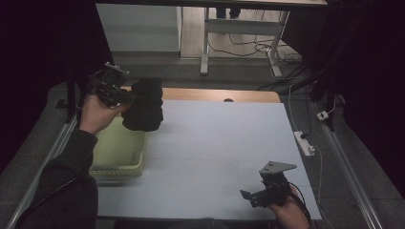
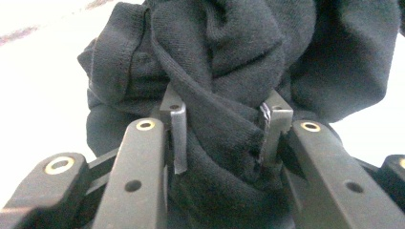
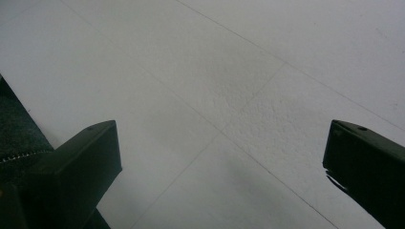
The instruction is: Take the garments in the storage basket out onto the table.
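A bunched black cloth garment [image 1: 144,105] hangs above the table's far left, over the edge of a yellow-green basket [image 1: 117,152]. My left gripper [image 1: 125,98] is shut on it. In the left gripper view the black knit cloth [image 2: 229,71] bulges between the two pads [image 2: 177,138], which pinch a thick fold. My right gripper [image 1: 258,193] rests low near the front right of the white table [image 1: 215,143]. Its jaws stand wide apart over bare white surface, with nothing between them, and my right gripper [image 3: 222,157] points down at the table.
The basket sits at the table's left edge, under my left forearm. A wooden strip [image 1: 219,94] runs along the far edge. A white power strip [image 1: 304,143] and cables lie on the floor to the right, and a desk frame [image 1: 239,38] stands beyond.
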`<state>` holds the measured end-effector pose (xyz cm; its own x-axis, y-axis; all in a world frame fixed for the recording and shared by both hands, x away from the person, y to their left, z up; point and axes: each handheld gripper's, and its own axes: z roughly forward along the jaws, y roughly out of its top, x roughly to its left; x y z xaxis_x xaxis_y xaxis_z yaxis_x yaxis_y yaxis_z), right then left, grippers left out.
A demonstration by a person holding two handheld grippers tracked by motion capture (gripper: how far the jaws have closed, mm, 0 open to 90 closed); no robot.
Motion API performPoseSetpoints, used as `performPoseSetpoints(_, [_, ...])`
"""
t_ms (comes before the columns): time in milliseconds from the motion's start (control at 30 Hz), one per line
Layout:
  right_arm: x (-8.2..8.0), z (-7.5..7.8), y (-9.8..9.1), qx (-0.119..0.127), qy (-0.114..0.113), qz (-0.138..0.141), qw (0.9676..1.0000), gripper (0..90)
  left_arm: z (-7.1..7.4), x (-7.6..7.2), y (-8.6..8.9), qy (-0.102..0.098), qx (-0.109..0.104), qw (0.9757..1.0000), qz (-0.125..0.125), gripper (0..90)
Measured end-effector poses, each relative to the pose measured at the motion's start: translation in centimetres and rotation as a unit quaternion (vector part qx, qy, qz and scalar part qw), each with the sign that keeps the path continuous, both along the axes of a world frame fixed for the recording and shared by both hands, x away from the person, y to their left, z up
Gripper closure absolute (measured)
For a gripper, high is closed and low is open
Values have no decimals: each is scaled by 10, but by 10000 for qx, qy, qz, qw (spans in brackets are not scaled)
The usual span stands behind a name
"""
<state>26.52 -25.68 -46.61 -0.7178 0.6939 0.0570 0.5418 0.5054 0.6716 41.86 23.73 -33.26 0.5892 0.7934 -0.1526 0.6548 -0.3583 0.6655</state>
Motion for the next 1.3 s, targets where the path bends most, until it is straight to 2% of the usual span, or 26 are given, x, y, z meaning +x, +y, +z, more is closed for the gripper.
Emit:
performPoseSetpoints(200, [0, 0, 0, 36, 5, -2, 10000, 0, 5, 3, -21, -81, -1, 9998, -204, 634])
performPoseSetpoints(467, [0, 0, 0, 11, -6, 8, 10000, 0, 6, 8, -48, -104, -35, 9989, -455, 634])
performPoseSetpoints(1033, [-1, 0, 0, 9, -29, 41, 10000, 0, -5, 20, -107, -105, 16, 9961, -875, 628])
performPoseSetpoints(1300, [-1, 0, 0, 19, -27, 53, 10000, 0, -16, 27, -129, -46, 30, 9950, -998, 625])
